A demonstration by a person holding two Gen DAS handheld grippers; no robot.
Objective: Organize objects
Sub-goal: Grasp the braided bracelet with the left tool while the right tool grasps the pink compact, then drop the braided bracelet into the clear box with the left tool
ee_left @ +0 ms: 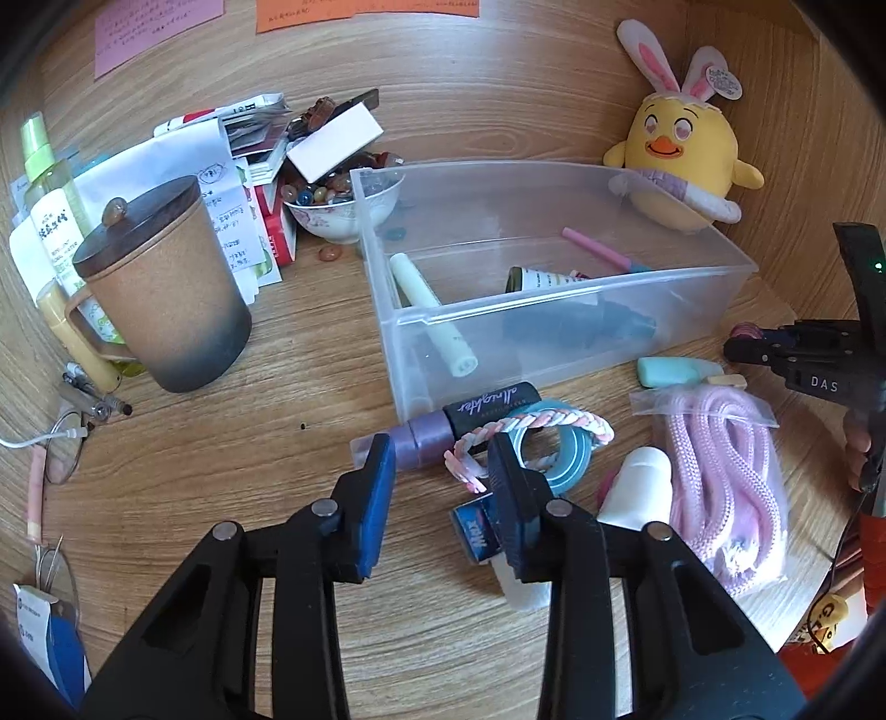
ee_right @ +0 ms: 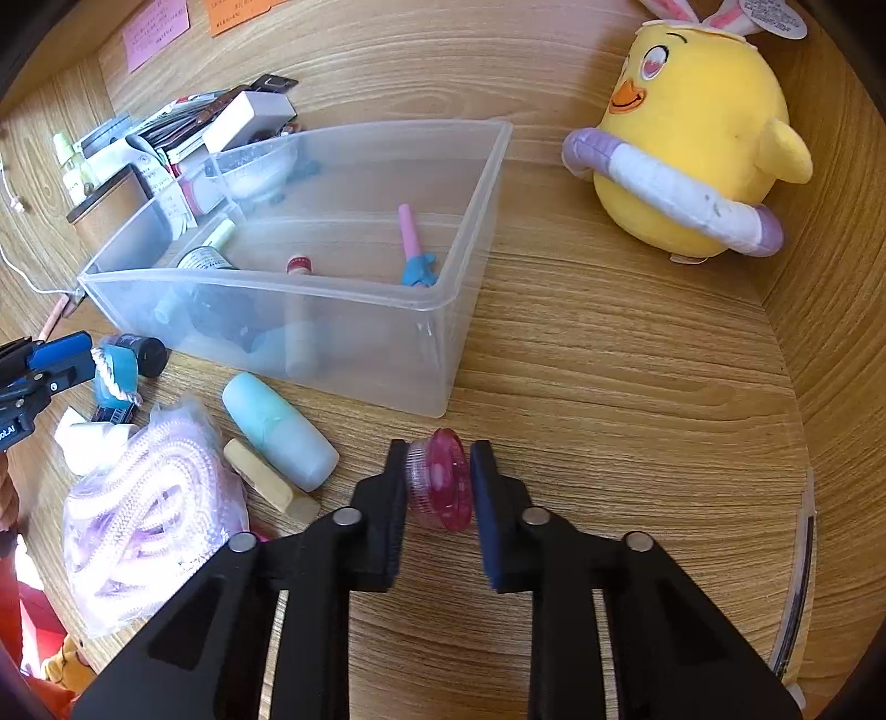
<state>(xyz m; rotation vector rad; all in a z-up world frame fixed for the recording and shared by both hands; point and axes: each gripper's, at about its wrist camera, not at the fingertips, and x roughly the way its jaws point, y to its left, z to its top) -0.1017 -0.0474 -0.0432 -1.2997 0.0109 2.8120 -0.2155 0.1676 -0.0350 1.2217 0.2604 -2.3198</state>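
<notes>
The right gripper (ee_right: 437,482) is clamping its fingers (ee_right: 390,498) on a small pink jar (ee_right: 440,481), low in the centre of the right wrist frame, just in front of the clear plastic bin (ee_right: 387,354). The left gripper (ee_left: 443,471) is holding its fingers (ee_left: 376,487) partly apart, with nothing pressed between them; a purple-and-black tube (ee_left: 470,418) and a pink-and-white braided band (ee_left: 531,423) over a blue tape roll (ee_left: 559,454) are lying right at the tips, at the bin's near corner.

Crowding the lower right of the left wrist frame are a bagged pink rope (ee_left: 725,471), a white bottle (ee_left: 637,487), a mint-green bottle (ee_left: 670,370) and a small blue pack (ee_left: 476,531) that is lying under the right-hand finger. Inside the bin are lying a pale green stick (ee_left: 432,310), a pink pen (ee_left: 598,246) and a small labelled bottle (ee_left: 542,277).

To the left are standing a lidded brown mug (ee_left: 166,288), a spray bottle (ee_left: 41,171), a stack of papers and boxes (ee_left: 221,166) and a bowl of coloured stones (ee_left: 343,205). A yellow chick plush with rabbit ears (ee_left: 686,155) is sitting at the upper right, behind the bin.

Everything is resting on a wood-grain tabletop (ee_right: 609,387); wood panels are rising behind it, with pink (ee_left: 155,27) and orange notes (ee_left: 365,14) stuck on at the top of the frame.
</notes>
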